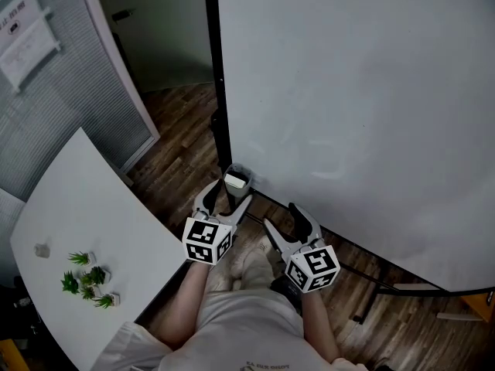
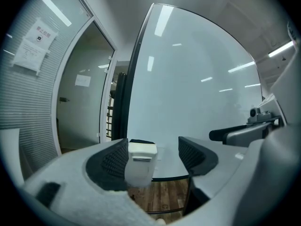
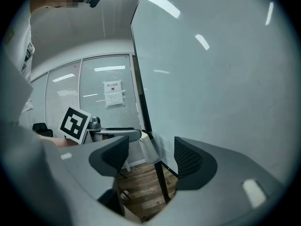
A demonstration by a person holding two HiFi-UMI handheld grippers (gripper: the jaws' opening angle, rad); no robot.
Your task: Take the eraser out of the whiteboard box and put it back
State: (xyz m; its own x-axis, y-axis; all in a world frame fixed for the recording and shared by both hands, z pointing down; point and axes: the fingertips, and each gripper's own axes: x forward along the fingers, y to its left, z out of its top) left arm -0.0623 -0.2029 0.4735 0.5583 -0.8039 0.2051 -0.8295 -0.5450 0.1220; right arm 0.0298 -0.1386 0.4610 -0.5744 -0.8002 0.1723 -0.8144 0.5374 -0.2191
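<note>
The eraser sits in the box at the whiteboard's lower corner, only its dark top showing. The left gripper hangs just before the box, jaws apart and empty. The right gripper is beside it, also spread. A table stands to the left.

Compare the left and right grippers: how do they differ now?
The left gripper nearly reaches the whiteboard box; the right gripper hangs farther back. In their own views, the box looks large past the left's jaws and small past the right's. Both are open, empty and aimed at it.
</note>
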